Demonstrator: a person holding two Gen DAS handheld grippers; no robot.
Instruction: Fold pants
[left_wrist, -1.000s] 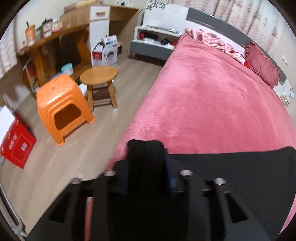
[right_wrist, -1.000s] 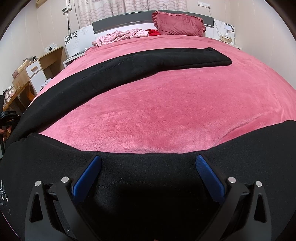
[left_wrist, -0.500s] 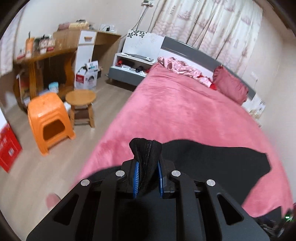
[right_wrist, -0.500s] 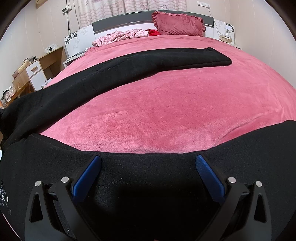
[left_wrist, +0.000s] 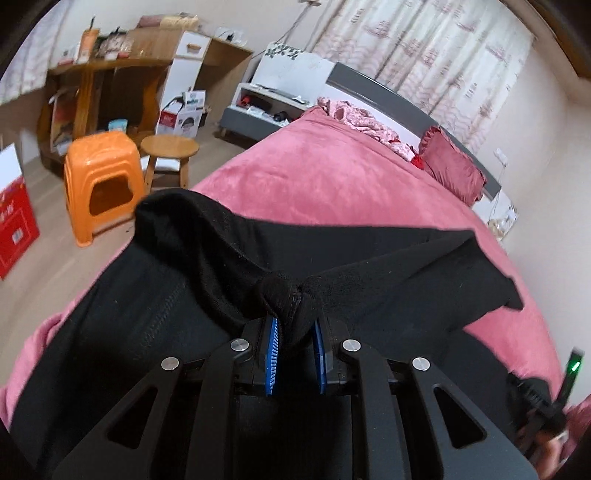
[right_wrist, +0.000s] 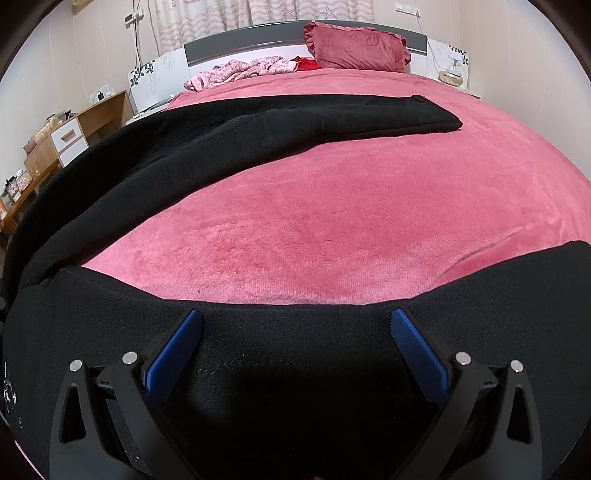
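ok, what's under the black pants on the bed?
Pink bedspread shows between the two legs of the black pants, so they lie on it. The spread directly beneath the fabric is covered. The right claw hangs open over the near leg.

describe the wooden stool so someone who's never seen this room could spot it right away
Look left of the pink bed, on the floor before the wooden desk. The wooden stool stands there, beside the orange plastic stool. Unlike that blocky one, it has a round seat and slim splayed legs.
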